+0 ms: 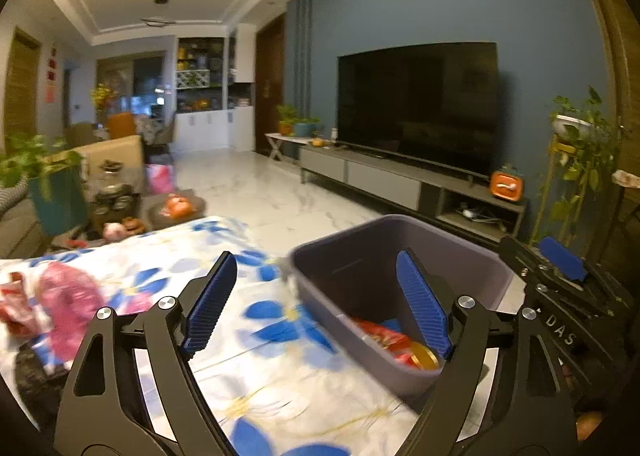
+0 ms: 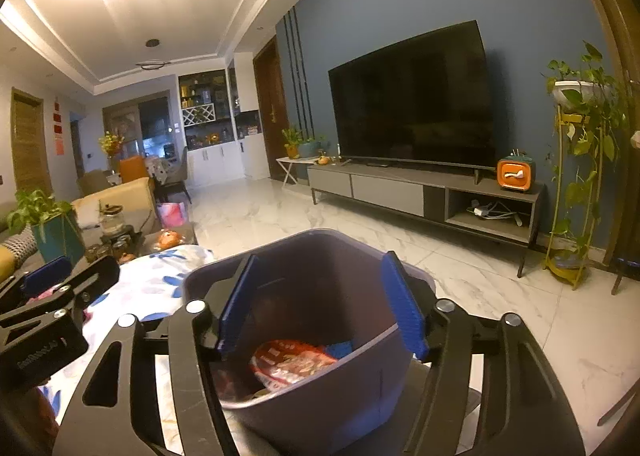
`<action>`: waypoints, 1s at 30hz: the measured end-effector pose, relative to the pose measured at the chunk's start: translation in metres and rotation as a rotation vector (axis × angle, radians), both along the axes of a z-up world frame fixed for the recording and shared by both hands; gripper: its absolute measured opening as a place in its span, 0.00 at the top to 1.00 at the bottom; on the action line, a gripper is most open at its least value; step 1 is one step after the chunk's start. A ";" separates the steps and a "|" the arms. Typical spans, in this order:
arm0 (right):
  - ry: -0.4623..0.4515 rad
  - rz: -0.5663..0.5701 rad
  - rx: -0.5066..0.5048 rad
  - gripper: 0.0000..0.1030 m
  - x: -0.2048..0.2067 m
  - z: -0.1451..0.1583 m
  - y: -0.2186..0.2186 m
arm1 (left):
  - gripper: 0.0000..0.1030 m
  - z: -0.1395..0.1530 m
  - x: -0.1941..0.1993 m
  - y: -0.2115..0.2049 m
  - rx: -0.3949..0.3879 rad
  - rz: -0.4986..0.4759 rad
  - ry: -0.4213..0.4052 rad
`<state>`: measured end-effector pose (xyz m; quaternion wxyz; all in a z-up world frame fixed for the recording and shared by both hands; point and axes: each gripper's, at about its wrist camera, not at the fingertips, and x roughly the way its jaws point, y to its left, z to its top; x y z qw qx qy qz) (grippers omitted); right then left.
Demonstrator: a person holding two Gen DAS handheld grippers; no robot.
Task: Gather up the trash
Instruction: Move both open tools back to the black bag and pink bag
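Observation:
A grey plastic bin (image 1: 472, 272) (image 2: 304, 256) stands at the right edge of a table under a blue-flowered cloth (image 1: 280, 376). In the bin lie a red snack wrapper (image 1: 380, 336) (image 2: 288, 364) and a yellow round piece (image 1: 424, 356). My left gripper (image 1: 316, 260) is open and empty, over the cloth and the bin's left rim. My right gripper (image 2: 320, 258) is open and empty just above the bin's mouth. Each gripper also shows in the other's view: right gripper (image 1: 560, 260), left gripper (image 2: 48, 272). A pink wrapper (image 1: 68, 304) and a red wrapper (image 1: 16, 308) lie on the cloth at the left.
Beyond the table are a low table with jars (image 1: 112, 196), a potted plant (image 1: 52, 184) and an orange thing (image 1: 178, 206). A TV (image 2: 412, 108) on a long console (image 2: 420, 192) lines the blue wall. A plant stand (image 2: 576, 176) is at the right; marble floor (image 2: 480, 288) lies between.

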<state>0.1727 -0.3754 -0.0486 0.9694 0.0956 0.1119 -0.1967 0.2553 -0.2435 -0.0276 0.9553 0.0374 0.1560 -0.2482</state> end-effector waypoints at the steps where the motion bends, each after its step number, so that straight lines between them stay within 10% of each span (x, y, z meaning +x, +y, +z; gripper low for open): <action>1: -0.002 0.006 -0.002 0.36 -0.002 0.001 0.003 | 0.19 0.001 -0.006 0.009 -0.002 0.021 -0.004; 30: 0.009 0.347 -0.036 0.30 -0.009 0.005 0.182 | 0.18 -0.030 -0.082 0.257 -0.011 0.585 0.018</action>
